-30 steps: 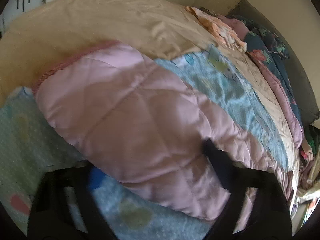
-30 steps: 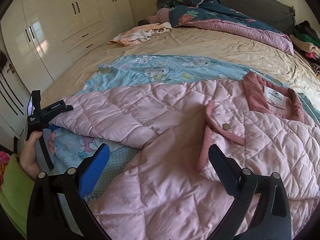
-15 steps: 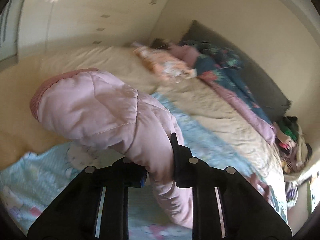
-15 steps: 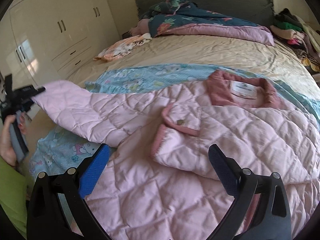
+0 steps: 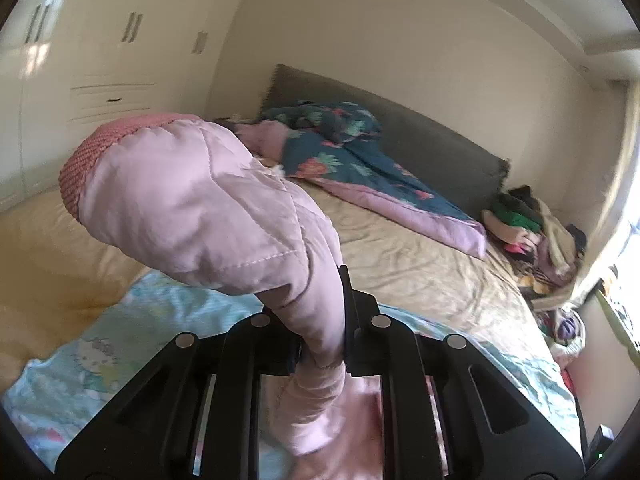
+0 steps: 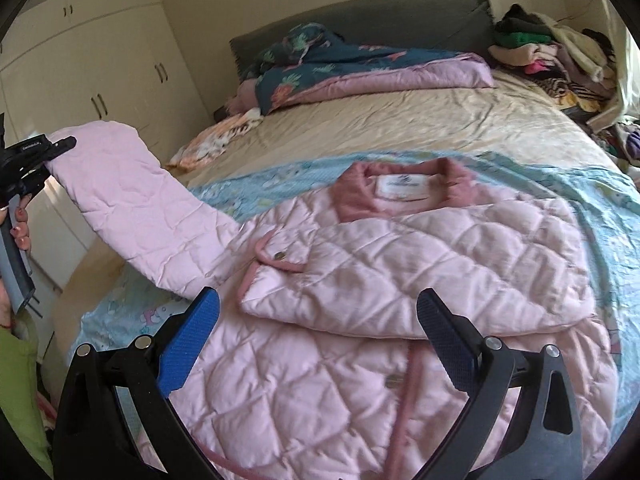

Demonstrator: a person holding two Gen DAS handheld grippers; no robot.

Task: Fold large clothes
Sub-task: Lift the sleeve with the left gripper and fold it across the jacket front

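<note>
A pink quilted jacket point(image 6: 400, 264) lies spread on a light blue cartoon-print blanket point(image 6: 600, 200) on the bed, its darker pink collar toward the headboard. One sleeve lies folded across its chest. My left gripper point(image 5: 320, 328) is shut on the other sleeve point(image 5: 200, 208) and holds it up above the bed; its knitted cuff point(image 5: 92, 156) flops over to the left. The right wrist view shows that left gripper point(image 6: 44, 156) at the far left with the raised sleeve point(image 6: 132, 204) stretching from it to the jacket. My right gripper point(image 6: 316, 340) hovers open over the jacket's lower front, holding nothing.
A beige sheet point(image 6: 400, 120) covers the bed. A dark floral duvet point(image 6: 340, 64) lies by the grey headboard point(image 5: 400, 128). Clothes are piled point(image 6: 552, 48) at the far right corner, a peach garment point(image 6: 216, 140) at the left. White wardrobes point(image 6: 100, 72) stand left of the bed.
My left gripper shut on the sleeve and lifted it off the bed, up and to the left. The right gripper slid right over the jacket, still open.
</note>
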